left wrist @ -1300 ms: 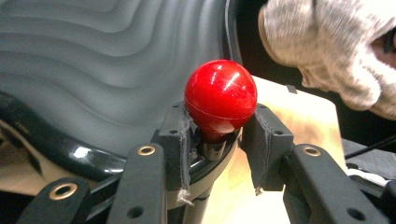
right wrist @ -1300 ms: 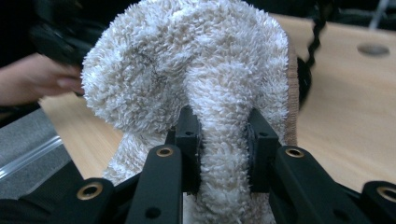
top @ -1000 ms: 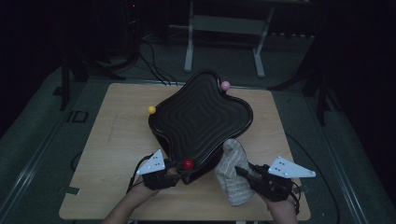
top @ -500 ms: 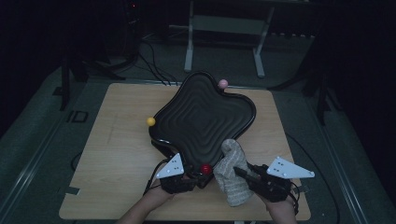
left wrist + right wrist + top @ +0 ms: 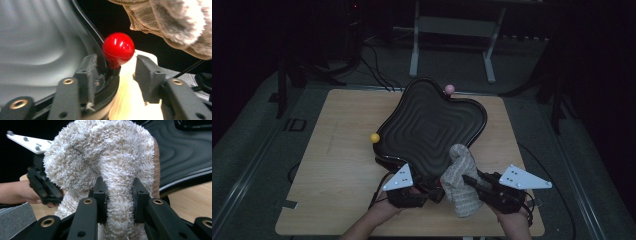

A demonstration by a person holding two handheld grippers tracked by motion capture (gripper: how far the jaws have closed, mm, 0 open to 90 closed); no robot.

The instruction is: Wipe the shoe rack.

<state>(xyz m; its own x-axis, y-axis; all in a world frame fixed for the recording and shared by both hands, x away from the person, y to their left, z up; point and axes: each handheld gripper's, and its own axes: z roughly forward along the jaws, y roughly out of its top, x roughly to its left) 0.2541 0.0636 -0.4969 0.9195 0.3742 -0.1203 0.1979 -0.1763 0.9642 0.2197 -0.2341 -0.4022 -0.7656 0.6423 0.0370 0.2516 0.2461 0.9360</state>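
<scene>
Figure: a black, wavy-edged tray [image 5: 432, 127] with a concentric ribbed surface stands on a wooden table [image 5: 337, 165], its near edge between the two hand-held grippers. Ball knobs sit at its corners: a yellow knob [image 5: 375, 138] at the left, a pink knob [image 5: 449, 89] at the far side, and a red knob [image 5: 118, 48] at the near corner.

The left gripper [image 5: 409, 196], at the near edge of the tray, has its jaws moderately open. In the left gripper view one jaw lies against the tray's rim just below the red knob, while the other stands clear of it over the table; nothing is clamped.

The right gripper [image 5: 484, 187], near and to the right, has its jaws closed on a cream terry cloth [image 5: 110, 170], pinching a bunched fold. The cloth rises as a soft hump beside the tray's near right edge, and whether it touches the rim cannot be told.

Handling, as judged: the tray looks rigid, smooth and glossy, hence likely slippery on its broad face. The knob's narrow neck or the rim beside it offers the surest hold. The cloth is light, limp and compressible; it yields rather than slips, so a firm pinch on a thick fold, as here, should hold it for wiping the ribs.
</scene>
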